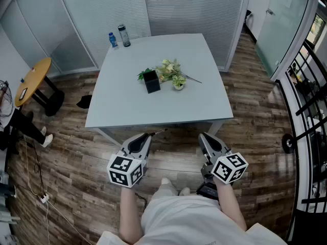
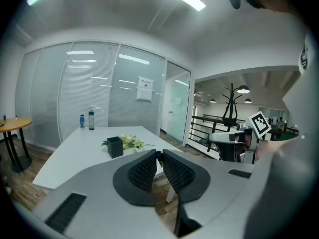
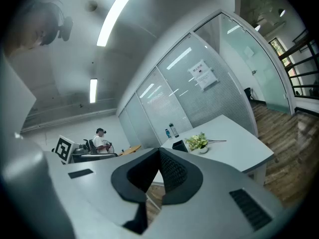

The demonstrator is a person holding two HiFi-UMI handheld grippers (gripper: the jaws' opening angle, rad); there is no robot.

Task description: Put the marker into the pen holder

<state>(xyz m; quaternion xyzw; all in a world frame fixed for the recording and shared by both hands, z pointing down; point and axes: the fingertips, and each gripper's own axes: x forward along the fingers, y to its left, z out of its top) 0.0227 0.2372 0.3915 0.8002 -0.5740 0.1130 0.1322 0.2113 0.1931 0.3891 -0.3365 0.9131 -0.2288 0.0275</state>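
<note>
The black square pen holder [image 1: 152, 81] stands upright mid-table beside a small potted plant [image 1: 171, 73]; it also shows in the left gripper view [image 2: 114, 146] and the right gripper view [image 3: 180, 145]. My left gripper [image 1: 148, 135] is held short of the table's near edge, shut on a thin marker [image 1: 159, 131] whose end pokes out past the tips toward the right. In the left gripper view a dark bit of the marker [image 2: 159, 156] sits pinched between the tips. My right gripper [image 1: 203, 136] hovers level beside it, jaws closed together with nothing in them.
The white table [image 1: 199, 106] carries two bottles [image 1: 123, 35] at its far left corner. A round wooden side table [image 1: 33, 80] stands at the left, a black railing [image 1: 306, 111] at the right. Glass walls lie behind. A person [image 3: 101, 140] sits far off.
</note>
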